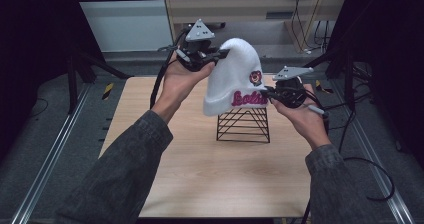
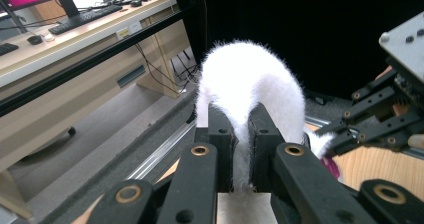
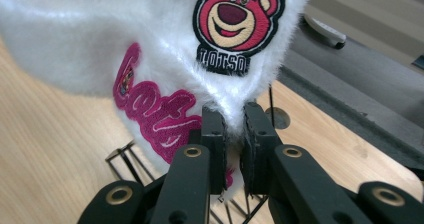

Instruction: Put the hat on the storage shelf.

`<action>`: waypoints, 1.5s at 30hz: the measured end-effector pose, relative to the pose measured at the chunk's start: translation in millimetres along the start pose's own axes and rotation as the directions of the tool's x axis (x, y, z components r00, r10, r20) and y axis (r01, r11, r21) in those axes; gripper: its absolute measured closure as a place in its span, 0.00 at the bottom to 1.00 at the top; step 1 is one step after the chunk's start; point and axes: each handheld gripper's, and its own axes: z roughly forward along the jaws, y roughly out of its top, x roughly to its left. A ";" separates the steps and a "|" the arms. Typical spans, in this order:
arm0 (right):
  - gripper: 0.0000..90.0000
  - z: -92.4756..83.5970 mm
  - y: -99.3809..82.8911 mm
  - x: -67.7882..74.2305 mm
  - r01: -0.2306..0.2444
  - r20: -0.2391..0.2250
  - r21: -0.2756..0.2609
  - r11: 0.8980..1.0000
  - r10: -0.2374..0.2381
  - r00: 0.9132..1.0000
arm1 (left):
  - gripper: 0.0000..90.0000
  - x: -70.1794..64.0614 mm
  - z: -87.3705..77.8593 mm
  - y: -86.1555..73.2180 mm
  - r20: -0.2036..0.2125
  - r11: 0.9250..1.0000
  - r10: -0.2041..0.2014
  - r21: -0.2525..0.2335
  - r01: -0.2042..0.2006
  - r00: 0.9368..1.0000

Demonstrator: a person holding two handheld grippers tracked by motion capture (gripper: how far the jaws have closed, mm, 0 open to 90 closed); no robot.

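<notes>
1 white fuzzy beanie (image 1: 235,76), held up over the table (image 1: 210,169), just above 1 black wire rack (image 1: 244,125). its crown points up and far, the cuff down; long axis near upright, leaning left. 1 bear patch (image 3: 235,19) and pink lettering (image 3: 155,116) face right. left gripper (image 1: 220,54) pinches the crown, right gripper (image 1: 267,91) pinches the cuff edge, both jaw pairs clamped on fabric. desk with keyboard (image 2: 87,16) far behind.
</notes>
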 end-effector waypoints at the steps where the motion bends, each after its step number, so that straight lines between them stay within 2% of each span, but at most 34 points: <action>1: 0.91 0.9 -1.9 0.6 0.005 -0.005 0.003 1.000 -0.005 1.000 | 0.93 -0.3 3.1 -1.7 0.007 1.000 0.002 0.008 -0.002 1.000; 4: 0.91 2.9 -5.5 2.1 0.018 -0.004 0.019 1.000 -0.018 1.000 | 0.93 -2.0 7.5 -4.3 0.008 1.000 0.007 0.019 -0.007 1.000; 17: 0.91 2.3 -21.1 4.2 0.011 -0.006 0.036 0.999 -0.011 1.000 | 0.93 -8.2 14.6 -11.4 0.035 1.000 0.000 0.028 -0.001 0.999; 20: 0.91 3.4 -24.6 5.3 0.023 -0.003 0.043 0.999 -0.023 1.000 | 0.93 -9.4 15.3 -15.8 0.047 0.999 0.005 0.038 -0.007 0.999; 30: 0.91 4.8 -40.3 5.4 0.012 0.002 0.059 0.998 -0.012 1.000 | 0.93 -11.8 17.3 -25.8 0.063 0.998 0.003 0.067 -0.008 0.998; 32: 0.91 5.8 -44.2 5.5 0.007 0.004 0.065 0.998 -0.007 1.000 | 0.93 -13.6 20.3 -26.7 0.078 0.996 0.010 0.083 -0.017 0.997; 39: 0.91 11.9 -58.2 5.2 -0.004 -0.002 0.083 0.997 0.004 1.000 | 0.93 -18.3 32.0 -31.6 0.089 0.993 0.020 0.116 -0.031 0.996; 45: 0.91 16.3 -69.4 4.5 -0.010 0.000 0.099 0.995 0.010 1.000 | 0.93 -23.8 40.8 -38.1 0.102 0.992 0.017 0.126 -0.029 0.995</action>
